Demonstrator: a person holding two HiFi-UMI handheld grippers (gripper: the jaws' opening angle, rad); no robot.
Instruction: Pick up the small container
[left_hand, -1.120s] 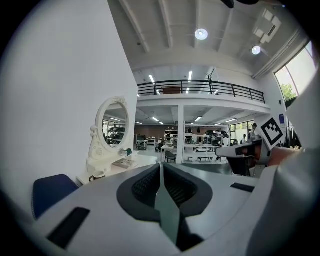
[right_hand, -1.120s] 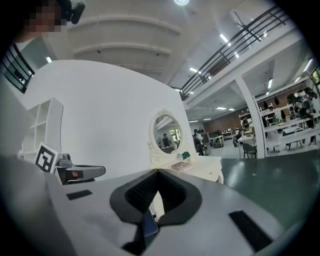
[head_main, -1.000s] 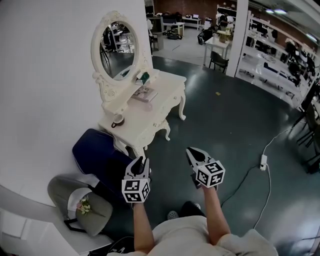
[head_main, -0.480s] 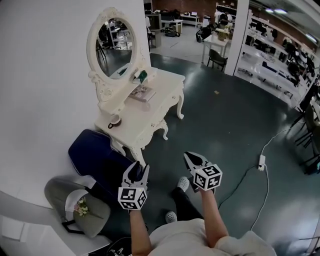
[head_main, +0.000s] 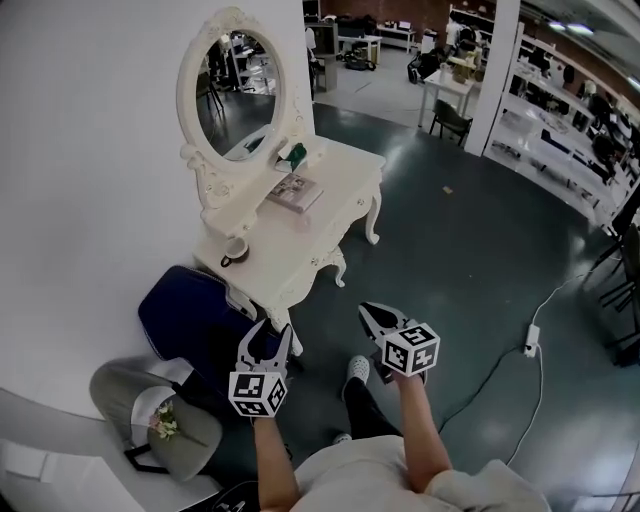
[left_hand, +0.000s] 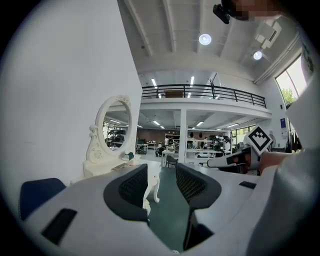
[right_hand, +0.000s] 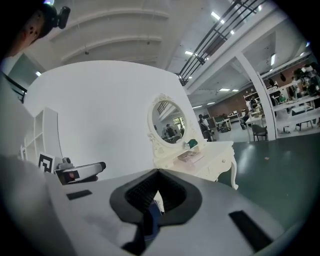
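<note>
The blue chair (head_main: 185, 315) is partly hidden behind the dressing table (head_main: 300, 240) and the left gripper (head_main: 270, 335). The green thing (head_main: 291, 154) below the mirror (head_main: 232, 92) and the small round pot (head_main: 236, 250) at the table's near end are too small to identify. The person's torso (head_main: 370, 480) is cut off by the bottom edge.

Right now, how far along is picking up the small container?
Nothing done yet: the small round white container sits untouched on the white carved dressing table. In hand: nothing; the left claw has just been opening, empty; the right claw is shut, empty, both short of the table. Left: reach, grip, lift.
</note>
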